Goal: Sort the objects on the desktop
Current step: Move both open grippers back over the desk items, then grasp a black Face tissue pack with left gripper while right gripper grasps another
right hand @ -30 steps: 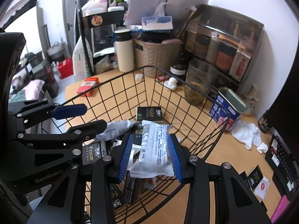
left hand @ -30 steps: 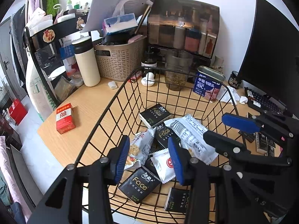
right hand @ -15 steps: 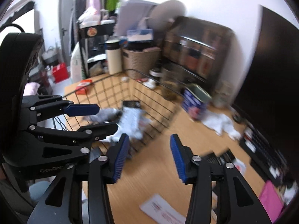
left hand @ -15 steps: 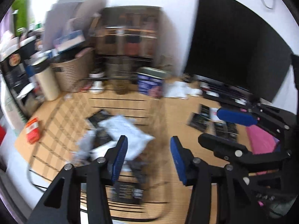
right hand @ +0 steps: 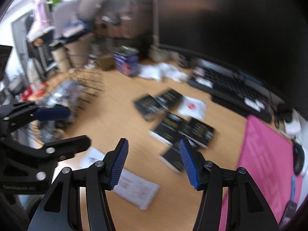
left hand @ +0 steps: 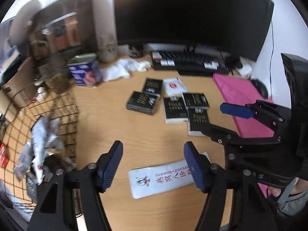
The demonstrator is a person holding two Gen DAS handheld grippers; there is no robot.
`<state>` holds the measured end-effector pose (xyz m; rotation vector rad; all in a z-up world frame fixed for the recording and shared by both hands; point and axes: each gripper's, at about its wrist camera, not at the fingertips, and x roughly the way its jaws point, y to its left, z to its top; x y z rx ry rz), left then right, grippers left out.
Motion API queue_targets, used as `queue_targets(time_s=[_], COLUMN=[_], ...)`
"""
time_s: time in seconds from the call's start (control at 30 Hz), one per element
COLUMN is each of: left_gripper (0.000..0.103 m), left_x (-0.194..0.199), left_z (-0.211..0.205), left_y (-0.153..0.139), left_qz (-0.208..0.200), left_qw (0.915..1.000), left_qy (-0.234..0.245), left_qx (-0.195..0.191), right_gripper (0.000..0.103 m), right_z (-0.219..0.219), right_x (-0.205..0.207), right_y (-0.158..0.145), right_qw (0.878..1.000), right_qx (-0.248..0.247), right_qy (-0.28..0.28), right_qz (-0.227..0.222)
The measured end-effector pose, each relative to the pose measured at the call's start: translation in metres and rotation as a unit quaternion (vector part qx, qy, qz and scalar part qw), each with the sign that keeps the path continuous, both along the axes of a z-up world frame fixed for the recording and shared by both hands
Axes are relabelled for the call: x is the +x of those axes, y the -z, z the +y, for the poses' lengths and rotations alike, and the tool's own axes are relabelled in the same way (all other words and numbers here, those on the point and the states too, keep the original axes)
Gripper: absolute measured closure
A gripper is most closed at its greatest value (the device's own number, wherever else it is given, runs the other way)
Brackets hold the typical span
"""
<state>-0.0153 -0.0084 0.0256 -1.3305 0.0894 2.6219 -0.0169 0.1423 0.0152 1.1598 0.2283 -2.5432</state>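
Snack packets are seen heaped in the wire basket at far left on the wooden surface. Further right, the left claw is held released, its jaws just widened, nothing between them, a white sachet lying flat beneath. Black boxes are spread mid-surface, before the keyboard. At right, the right claw is also parted and empty, jaws just opened, beside the pink mat.
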Motion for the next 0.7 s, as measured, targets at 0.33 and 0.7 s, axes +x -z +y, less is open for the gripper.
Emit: queue_targets(time_s=[0.33, 0.7], left_gripper=[0.032, 0.032], left_x=[-0.04, -0.06], left_z=[0.006, 0.009], left_y=[0.048, 0.059], left_qz=[-0.058, -0.067], left_qw=[0.9983, 0.9977], left_qy=[0.008, 0.004], left_qx=[0.002, 0.003], right_gripper=[0.048, 0.04], right_z=[0.031, 0.031], right_x=[-0.047, -0.054], right_y=[0.061, 0.072], right_qw=[0.997, 0.995], right_qx=[-0.002, -0.035], right_qy=[0.057, 0.05], right_qz=[-0.055, -0.072])
